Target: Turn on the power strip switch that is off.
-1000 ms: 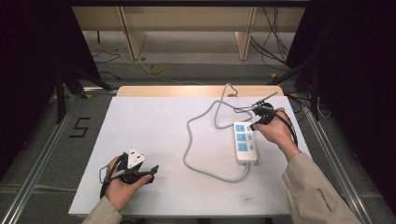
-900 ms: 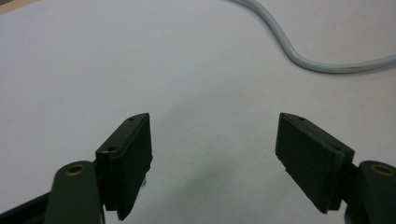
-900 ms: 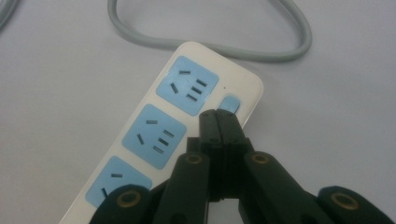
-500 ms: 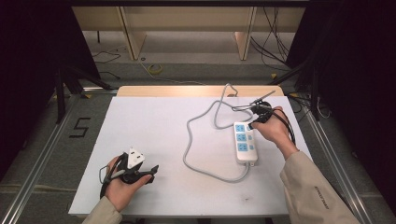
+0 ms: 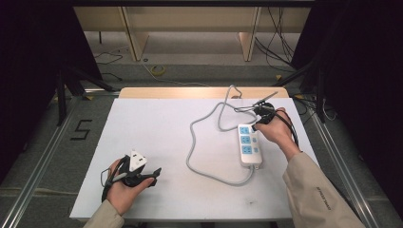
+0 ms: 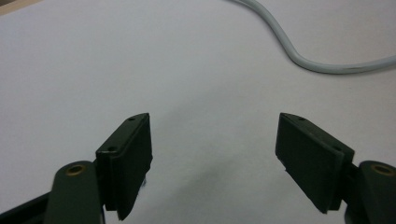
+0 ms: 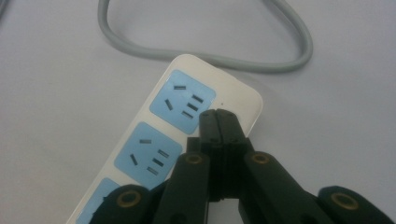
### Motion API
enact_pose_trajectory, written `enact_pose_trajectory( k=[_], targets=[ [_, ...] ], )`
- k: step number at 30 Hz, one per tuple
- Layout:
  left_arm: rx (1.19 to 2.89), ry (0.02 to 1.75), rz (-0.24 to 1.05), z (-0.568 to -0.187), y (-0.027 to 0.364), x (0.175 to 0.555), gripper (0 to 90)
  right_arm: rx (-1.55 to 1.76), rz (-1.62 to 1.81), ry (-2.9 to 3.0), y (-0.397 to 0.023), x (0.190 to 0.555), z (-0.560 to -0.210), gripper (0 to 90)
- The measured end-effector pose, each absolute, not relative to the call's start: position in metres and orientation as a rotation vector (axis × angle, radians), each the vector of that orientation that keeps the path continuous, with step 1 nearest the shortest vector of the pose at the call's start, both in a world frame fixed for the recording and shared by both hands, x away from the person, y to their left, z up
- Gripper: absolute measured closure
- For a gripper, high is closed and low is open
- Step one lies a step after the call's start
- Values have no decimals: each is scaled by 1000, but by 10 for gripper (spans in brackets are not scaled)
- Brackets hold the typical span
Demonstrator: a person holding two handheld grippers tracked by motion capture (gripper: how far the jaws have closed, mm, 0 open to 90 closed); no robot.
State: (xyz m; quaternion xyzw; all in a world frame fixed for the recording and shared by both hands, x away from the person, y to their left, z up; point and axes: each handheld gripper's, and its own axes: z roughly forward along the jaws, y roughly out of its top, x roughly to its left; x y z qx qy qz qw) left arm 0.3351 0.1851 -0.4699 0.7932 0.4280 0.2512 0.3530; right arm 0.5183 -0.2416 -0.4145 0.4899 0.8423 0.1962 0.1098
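The tabletop [image 5: 157,128] is a plain white sheet, matt and unmarked, with a strip of bare pale wood showing along its far edge; it stands on a grey floor where a dark figure 5 [image 5: 81,129] is marked off the left edge, and metal rails run along both sides; beyond the far edge stand pale wooden shelf frames [image 5: 190,28] with loose cables on the floor beneath them, and the room to either side falls away into black. The power strip [image 5: 249,145] lies toward the right edge, white with three blue socket faces, its long side running from near to far; its grey cord [image 5: 199,142] leaves the near end, loops out toward the middle of the tabletop and curls back to the far right corner. The right gripper [image 5: 260,119] is held over the far end of the strip; in the right gripper view its jaws are pressed together with nothing between them, their tips on the white casing just beside the end socket (whether they press a switch there cannot be told). The left gripper [image 5: 138,172] rests near the near left corner in the person's hand, well apart from the strip; in the left gripper view its jaws stand spread wide over bare white surface, with a bend of the cord lying farther off.
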Motion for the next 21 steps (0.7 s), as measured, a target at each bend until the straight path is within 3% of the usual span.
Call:
enact_pose_trajectory(
  k=[21],
  targets=[
    [2052, 1106, 650, -470, 185, 335, 270, 1467, 555, 2479, -239, 527, -421, 900]
  ],
)
